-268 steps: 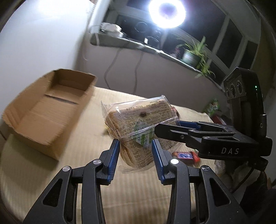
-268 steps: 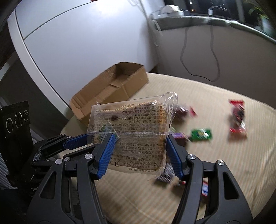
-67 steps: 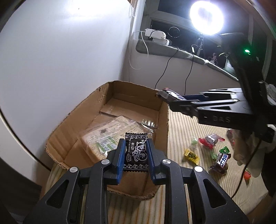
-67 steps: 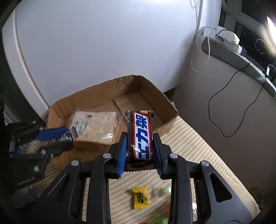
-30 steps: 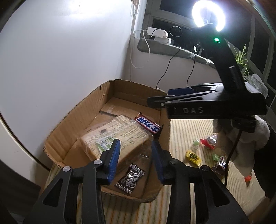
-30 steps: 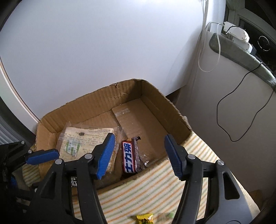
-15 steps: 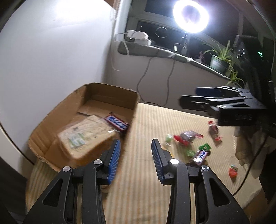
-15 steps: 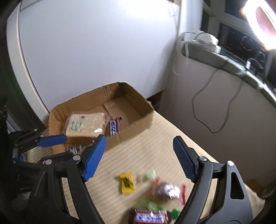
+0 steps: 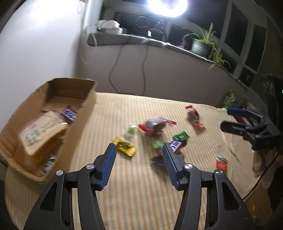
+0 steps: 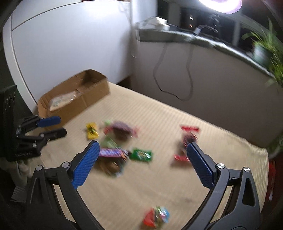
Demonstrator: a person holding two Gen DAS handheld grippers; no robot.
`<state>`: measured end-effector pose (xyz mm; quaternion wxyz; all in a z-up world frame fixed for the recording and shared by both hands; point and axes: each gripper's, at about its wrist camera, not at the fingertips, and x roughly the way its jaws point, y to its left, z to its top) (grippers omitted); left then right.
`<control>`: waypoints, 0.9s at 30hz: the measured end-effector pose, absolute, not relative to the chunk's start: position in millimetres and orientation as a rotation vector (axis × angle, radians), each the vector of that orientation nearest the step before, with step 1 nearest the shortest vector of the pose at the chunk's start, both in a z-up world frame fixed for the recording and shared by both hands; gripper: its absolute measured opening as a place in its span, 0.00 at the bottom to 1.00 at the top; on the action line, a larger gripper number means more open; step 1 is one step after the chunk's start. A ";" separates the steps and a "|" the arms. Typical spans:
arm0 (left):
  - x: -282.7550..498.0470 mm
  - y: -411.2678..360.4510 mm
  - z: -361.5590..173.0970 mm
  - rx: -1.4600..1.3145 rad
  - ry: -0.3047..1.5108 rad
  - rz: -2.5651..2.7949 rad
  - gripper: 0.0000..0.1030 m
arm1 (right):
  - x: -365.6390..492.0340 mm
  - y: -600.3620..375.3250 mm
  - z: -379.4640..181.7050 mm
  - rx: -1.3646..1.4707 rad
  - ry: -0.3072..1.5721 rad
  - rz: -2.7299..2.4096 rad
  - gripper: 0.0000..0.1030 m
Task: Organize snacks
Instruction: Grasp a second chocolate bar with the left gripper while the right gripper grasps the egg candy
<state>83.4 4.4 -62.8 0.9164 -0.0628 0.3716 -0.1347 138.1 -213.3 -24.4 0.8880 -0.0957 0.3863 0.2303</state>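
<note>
Snacks lie scattered over the middle of the striped beige tablecloth (image 9: 123,109), loose and mostly apart from one another: a yellow candy packet (image 9: 126,146) nearest the box, a pale green candy (image 9: 131,131) just beyond it, a dark red-ended packet (image 9: 155,124) at the centre, a green packet (image 9: 180,136), a blue chocolate bar (image 9: 175,145) lying over a dark wrapper, another red-ended packet (image 9: 194,115) farther back, and a small red snack (image 9: 221,160) off on its own toward the near right edge. At the table's left corner stands the cardboard box (image 9: 84,104), open at the top, with a clear-wrapped cracker pack (image 9: 38,129) and a blue-labelled chocolate bar (image 9: 69,113) inside; a small dark packet shows blurred at its near end. Behind the table run a grey ledge (image 9: 141,38) with dangling cables, a potted plant (image 9: 201,45) and a bright ring light (image 9: 167,5); a white wall (image 9: 35,44) rises behind the box. Both views are smeared by motion, so wrapper print is unreadable. The left gripper (image 9: 139,155) hangs above the cloth with its blue pads spread wide and nothing between them, the yellow packet and the blue bar lying below, near its tips. The right gripper (image 10: 141,155) is spread wider yet and also empty, poised over the central cluster without touching any of it.
</note>
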 end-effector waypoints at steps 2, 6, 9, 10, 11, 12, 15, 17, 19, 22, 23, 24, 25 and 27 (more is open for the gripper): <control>86.5 -1.7 -65.6 -0.129 0.777 -0.298 0.52 | 131.5 -231.2 -30.1 -0.176 0.818 0.450 0.98; 94.2 -16.1 -72.6 -0.123 0.808 -0.347 0.52 | 114.5 -262.7 -45.8 -0.145 0.852 0.406 0.98; 100.3 -27.4 -77.2 -0.113 0.827 -0.376 0.50 | 102.3 -274.1 -55.3 -0.133 0.877 0.394 0.98; 103.5 -31.6 -79.3 -0.109 0.836 -0.388 0.48 | 99.7 -275.8 -58.4 -0.131 0.884 0.395 0.98; 105.3 -34.1 -80.8 -0.106 0.843 -0.395 0.48 | 97.2 -277.0 -61.6 -0.129 0.890 0.395 0.98; 107.4 -36.4 -82.7 -0.101 0.850 -0.402 0.48 | 94.9 -278.5 -64.9 -0.127 0.896 0.395 0.98; 114.4 -41.9 -87.8 -0.088 0.871 -0.413 0.48 | 89.7 -280.2 -77.0 -0.119 0.922 0.401 0.98; 119.2 -44.5 -91.1 -0.077 0.886 -0.423 0.48 | 88.0 -278.3 -82.9 -0.122 0.933 0.405 0.98; 124.5 -47.6 -95.2 -0.063 0.900 -0.427 0.48 | 87.1 -275.8 -88.3 -0.127 0.943 0.411 0.96; 130.4 -47.7 -101.5 -0.072 0.925 -0.441 0.48 | 85.9 -274.6 -93.0 -0.127 0.953 0.420 0.93; 131.5 -47.8 -103.4 -0.075 0.930 -0.441 0.48 | 85.6 -274.6 -94.5 -0.124 0.957 0.422 0.92; 133.8 -47.4 -106.4 -0.079 0.940 -0.441 0.48 | 85.2 -274.5 -95.8 -0.122 0.961 0.423 0.90; 134.9 -47.3 -108.5 -0.081 0.946 -0.445 0.48 | 85.6 -274.2 -96.5 -0.122 0.963 0.424 0.89; 136.0 -47.1 -111.4 -0.088 0.955 -0.452 0.48 | 85.3 -273.0 -98.2 -0.124 0.966 0.429 0.87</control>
